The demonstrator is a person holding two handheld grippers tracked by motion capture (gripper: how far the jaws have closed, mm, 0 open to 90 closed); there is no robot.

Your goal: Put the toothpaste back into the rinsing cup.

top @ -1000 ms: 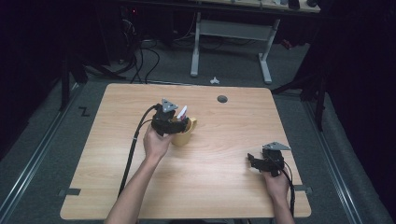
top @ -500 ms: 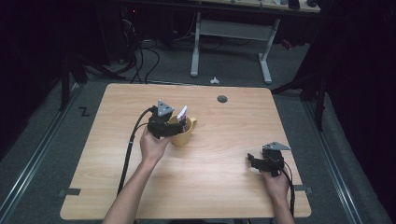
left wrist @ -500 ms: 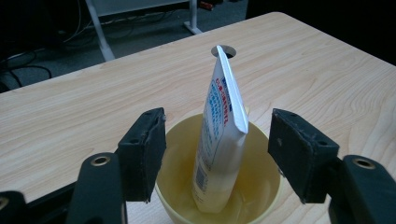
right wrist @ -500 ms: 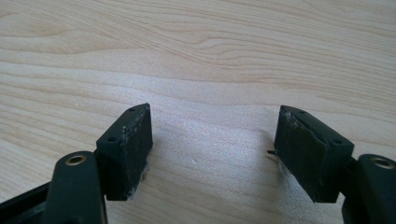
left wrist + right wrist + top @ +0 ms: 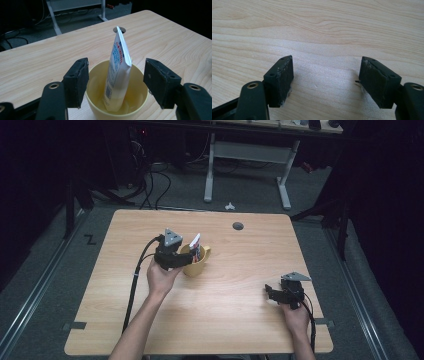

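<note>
Around the yellow cup (image 5: 117,100) — left tongs (image 5: 120,82) wide, gripping nothing.

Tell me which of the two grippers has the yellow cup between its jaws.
The left gripper: its open jaws flank the yellow cup holding a white tube. The right gripper has bare table between its jaws.
</note>
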